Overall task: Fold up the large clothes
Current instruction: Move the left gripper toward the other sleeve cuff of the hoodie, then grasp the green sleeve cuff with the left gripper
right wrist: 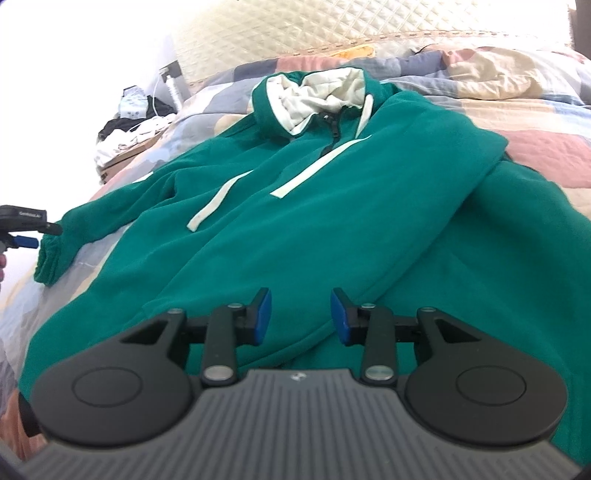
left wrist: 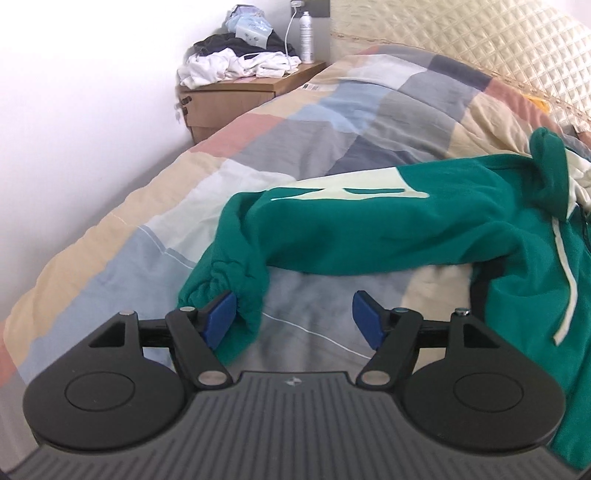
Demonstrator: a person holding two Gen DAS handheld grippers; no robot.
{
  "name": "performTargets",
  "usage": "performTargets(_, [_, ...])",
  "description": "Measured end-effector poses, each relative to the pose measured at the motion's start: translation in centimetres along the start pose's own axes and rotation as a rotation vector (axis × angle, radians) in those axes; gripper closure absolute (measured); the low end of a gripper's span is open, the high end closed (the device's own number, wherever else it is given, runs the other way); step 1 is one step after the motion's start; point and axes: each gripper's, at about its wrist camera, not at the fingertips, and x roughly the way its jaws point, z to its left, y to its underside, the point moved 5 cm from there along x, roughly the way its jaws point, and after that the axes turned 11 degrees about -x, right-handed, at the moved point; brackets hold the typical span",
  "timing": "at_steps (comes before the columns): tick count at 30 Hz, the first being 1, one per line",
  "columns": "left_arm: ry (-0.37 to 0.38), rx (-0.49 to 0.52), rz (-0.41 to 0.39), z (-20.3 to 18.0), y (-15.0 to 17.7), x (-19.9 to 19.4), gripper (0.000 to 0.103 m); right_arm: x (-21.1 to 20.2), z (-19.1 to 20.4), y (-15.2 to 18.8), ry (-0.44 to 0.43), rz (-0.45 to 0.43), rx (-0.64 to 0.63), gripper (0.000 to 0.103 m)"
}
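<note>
A green zip hoodie with a cream-lined hood and cream drawstrings lies front up on the patchwork bed cover. One sleeve stretches out sideways, and its gathered cuff rests against the left pad of my left gripper. That gripper stands wide open, its other pad well clear of the cloth. In the right wrist view the left gripper shows at the far left beside the cuff. My right gripper hovers over the hoodie's lower front, jaws partly apart, with fabric beneath them and nothing pinched.
A wooden bedside table by the white wall carries a pile of clothes, a spray bottle and a charging cable. A quilted cream headboard runs behind the bed. Rumpled cover lies at the back right.
</note>
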Motion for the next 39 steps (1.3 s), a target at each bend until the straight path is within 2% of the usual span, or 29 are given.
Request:
performTargets(4, [-0.012,0.008,-0.005,0.8,-0.3,0.9,0.028,0.1,0.3,-0.3,-0.007,-0.017,0.007,0.064])
performTargets(5, [-0.011,0.008,-0.01,1.1,-0.4,1.0,0.027,0.1,0.3,-0.4,-0.003,-0.022,0.01,0.062])
performTargets(7, [0.0,0.009,-0.015,1.5,-0.8,1.1,0.027,0.3,0.4,-0.6,-0.006,-0.034,0.016,0.05])
performTargets(12, [0.032,0.03,-0.042,3.3,-1.8,1.4,0.026,0.9,0.7,-0.9,-0.006,-0.039,0.018,0.046])
performTargets(13, [0.036,0.03,-0.041,3.7,-1.9,1.6,0.025,1.0,0.8,-1.0,-0.002,-0.041,0.014,0.037])
performTargets(15, [0.063,0.022,-0.039,4.4,-1.9,2.0,0.025,1.2,0.9,-0.9,-0.005,-0.04,0.012,0.026])
performTargets(16, [0.074,0.021,-0.035,4.6,-1.8,2.3,0.025,1.4,1.0,-0.9,-0.008,-0.036,0.011,0.024])
performTargets(22, [0.057,0.09,-0.035,4.5,0.1,5.0,0.025,2.3,1.4,-0.7,0.005,-0.001,-0.013,0.023])
performTargets(23, [0.047,0.087,-0.038,4.5,0.3,5.4,0.03,2.4,1.4,-0.7,0.008,0.003,-0.015,0.023])
performTargets(24, [0.031,0.076,-0.041,4.7,0.3,5.7,0.039,2.4,1.4,-0.6,0.011,0.006,-0.016,0.023])
performTargets(25, [0.007,0.064,-0.035,4.8,0.3,5.9,0.058,2.6,1.4,-0.6,0.015,0.009,-0.015,0.023])
performTargets(26, [-0.001,0.042,-0.03,5.0,0.0,5.8,0.062,2.7,1.4,-0.6,0.019,0.011,-0.013,0.023])
performTargets(30, [0.012,-0.027,-0.082,6.1,-3.0,3.0,0.072,2.9,1.6,-1.0,0.03,0.013,-0.015,0.023])
performTargets(34, [0.077,-0.188,-0.147,6.8,-7.4,-2.4,0.074,2.5,1.7,-1.1,0.019,0.009,-0.021,0.023])
performTargets(36, [0.132,-0.178,-0.228,5.4,-9.7,-6.2,0.074,2.3,1.6,-1.1,0.021,0.011,-0.014,0.023])
performTargets(39, [0.21,-0.082,-0.31,1.3,-12.1,-12.1,0.075,1.2,1.3,-1.3,0.031,-0.011,-0.01,0.023])
